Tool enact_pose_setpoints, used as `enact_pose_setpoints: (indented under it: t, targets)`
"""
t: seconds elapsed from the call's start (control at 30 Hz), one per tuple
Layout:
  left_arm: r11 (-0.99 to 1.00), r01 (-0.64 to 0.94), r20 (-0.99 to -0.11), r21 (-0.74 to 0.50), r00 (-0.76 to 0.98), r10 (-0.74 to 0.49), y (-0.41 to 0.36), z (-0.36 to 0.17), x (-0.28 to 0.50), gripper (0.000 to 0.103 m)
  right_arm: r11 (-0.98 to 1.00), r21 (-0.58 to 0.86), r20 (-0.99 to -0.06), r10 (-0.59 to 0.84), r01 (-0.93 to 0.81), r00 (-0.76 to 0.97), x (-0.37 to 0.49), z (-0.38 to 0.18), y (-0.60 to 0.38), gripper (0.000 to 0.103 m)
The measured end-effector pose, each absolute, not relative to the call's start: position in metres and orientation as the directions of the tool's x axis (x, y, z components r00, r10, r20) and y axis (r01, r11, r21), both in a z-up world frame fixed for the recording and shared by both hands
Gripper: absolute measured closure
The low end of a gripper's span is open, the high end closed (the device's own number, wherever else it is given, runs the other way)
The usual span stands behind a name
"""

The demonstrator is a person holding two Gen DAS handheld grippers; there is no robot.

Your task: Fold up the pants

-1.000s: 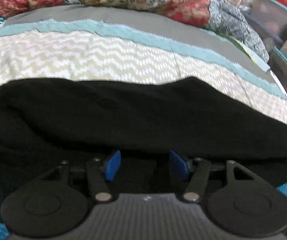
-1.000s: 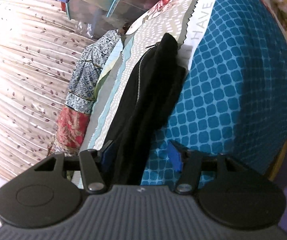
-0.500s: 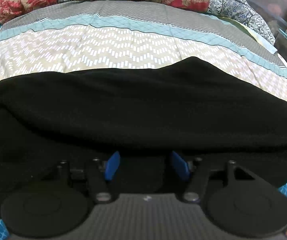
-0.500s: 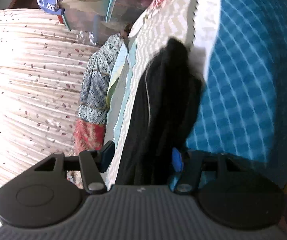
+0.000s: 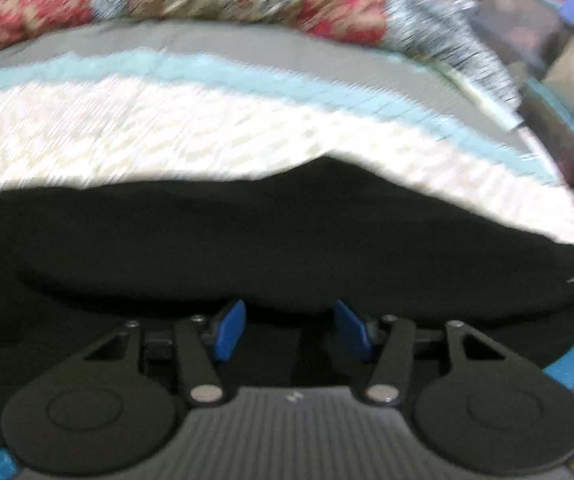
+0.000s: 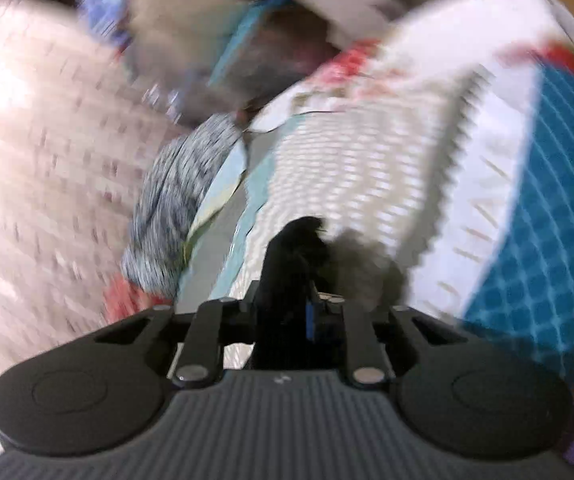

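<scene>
The black pants (image 5: 271, 240) are seen lying in a long band across the patterned bedspread (image 5: 167, 136) of the bed, apparently doubled lengthwise already, so a first fold is judged done while the crosswise folds seem left. The left claw (image 5: 291, 330) is held spread over the near edge of the cloth, its blue pads (image 5: 229, 330) apart with nothing pinched between them. The right claw (image 6: 307, 316) is pressed together on a bunched end of the pants, raised off the bedspread in a blurred view, which suggests a fold under way.
</scene>
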State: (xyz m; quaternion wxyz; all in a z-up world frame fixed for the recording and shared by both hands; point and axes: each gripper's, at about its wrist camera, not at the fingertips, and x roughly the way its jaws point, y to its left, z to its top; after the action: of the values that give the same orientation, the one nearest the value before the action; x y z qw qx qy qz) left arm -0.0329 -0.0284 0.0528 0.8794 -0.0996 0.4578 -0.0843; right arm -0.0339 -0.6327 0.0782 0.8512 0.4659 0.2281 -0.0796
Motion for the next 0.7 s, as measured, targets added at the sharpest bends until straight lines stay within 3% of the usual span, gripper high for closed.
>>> enact_pose_setpoints:
  t: [0.17, 0.3, 0.47, 0.6, 0.7]
  targets:
    - [0.927, 0.174, -0.741, -0.332, 0.560, -0.370, -0.071, 0.075, -0.019, 0.050, 0.696, 0.694, -0.415, 0.179, 0.183, 0.892, -0.034, 0.106, -0.585, 0.081]
    - [0.885, 0.183, -0.729, -0.427, 0.510, -0.457, -0.095, 0.074, -0.003, 0.049, 0.906, 0.418, -0.466, 0.280, -0.071, 0.839, -0.033, 0.118, -0.494, 0.081]
    - [0.873, 0.201, -0.743, -0.444, 0.462, -0.484, -0.122, 0.064, 0.005, 0.048, 0.938, 0.133, -0.597, 0.333, -0.319, 0.730, -0.039, 0.082, -0.398, 0.082]
    - [0.870, 0.196, -0.768, -0.453, 0.410, -0.492, -0.137, 0.047, 0.003, 0.048, 0.926, 0.002, -0.654, 0.286, -0.377, 0.700, -0.047, 0.055, -0.366, 0.081]
    - [0.861, 0.180, -0.777, -0.476, 0.373, -0.507, -0.147, 0.034, 0.005, 0.048, 0.932, 0.007, -0.644, 0.282, -0.363, 0.712, -0.049, 0.055, -0.367, 0.080]
